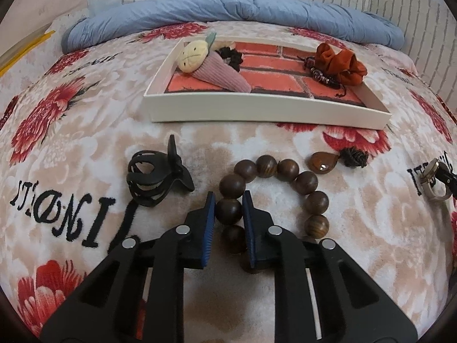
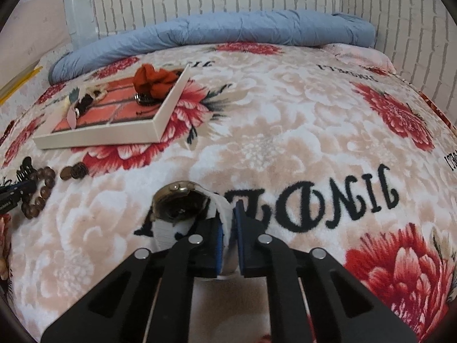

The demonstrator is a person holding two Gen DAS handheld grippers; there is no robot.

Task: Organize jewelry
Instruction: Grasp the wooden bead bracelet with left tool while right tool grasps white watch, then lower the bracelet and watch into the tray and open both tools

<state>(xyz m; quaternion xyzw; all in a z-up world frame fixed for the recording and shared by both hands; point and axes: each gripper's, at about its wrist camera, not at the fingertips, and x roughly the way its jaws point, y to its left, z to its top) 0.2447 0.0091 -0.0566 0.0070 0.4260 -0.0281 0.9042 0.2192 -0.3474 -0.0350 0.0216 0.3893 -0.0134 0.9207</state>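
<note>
Left wrist view: left gripper (image 1: pixel 228 200) at lower centre, jaws nearly closed, blue pads pressed on one bead of the wooden bead bracelet (image 1: pixel 307 182). The bracelet lies in an arc on the floral blanket (image 1: pixel 85 148), centre of frame. Black claw clip (image 1: pixel 158 178) sits just left of the gripper, apart from the beads. Brown teardrop pendant (image 1: pixel 322 163) lies right of centre, touching a dark knot. White tray (image 1: pixel 257 110) with brick-pattern floor sits in upper centre; in it, a pineapple hair clip (image 1: pixel 211 65) at left and an orange scrunchie (image 1: pixel 340 63) at right, with a beaded cord bracelet (image 1: pixel 322 75) against the scrunchie. Blue quilt (image 1: pixel 228 8) runs along the top.

Right wrist view: right gripper (image 2: pixel 228 211) at lower centre, jaws almost fully closed, clamped on the white strap of the watch (image 2: pixel 177 203). The watch face sits just left of the fingertips, tilted toward the camera. Tray is in upper left of this frame; bead bracelet and left gripper are at the far left edge.
</note>
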